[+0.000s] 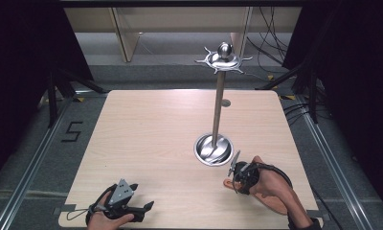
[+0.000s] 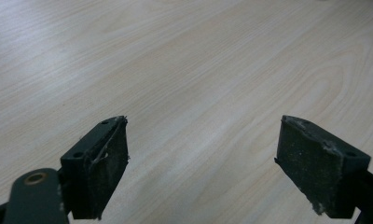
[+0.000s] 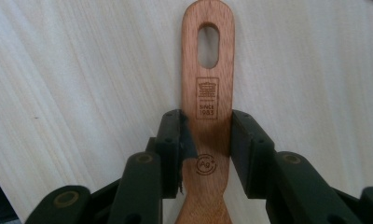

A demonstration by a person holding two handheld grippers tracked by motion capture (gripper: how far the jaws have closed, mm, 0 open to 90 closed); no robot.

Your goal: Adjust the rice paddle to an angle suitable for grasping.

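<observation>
Table (image 1: 146, 143): pale wood, the largest thing in the high view, taking the middle and lower frame; my hands come onto it from the bottom edge.
Stand (image 1: 218, 103): a tall metal pole right of centre in the high view, rising from a round shiny base (image 1: 213, 149) to a disc of hooks (image 1: 223, 60) with a ball on top, near the upper middle. It stands on the table just above my right hand; nothing hangs on the hooks.
Wooden spatula (image 3: 208, 93): flat reddish-brown wood, handle running up the centre of the right gripper view, slotted hole near its top end, a burnt-in stamp below it. In the high view it lies low and right, under my hand, its tip (image 1: 227, 183) poking out to the left.
Right gripper (image 3: 207, 140): my jaws are clamped on the spatula's handle, one pad against each edge.
Left gripper (image 2: 203, 154): my jaws stand wide apart, only bare table between them; lower left in the high view (image 1: 144, 208).
</observation>
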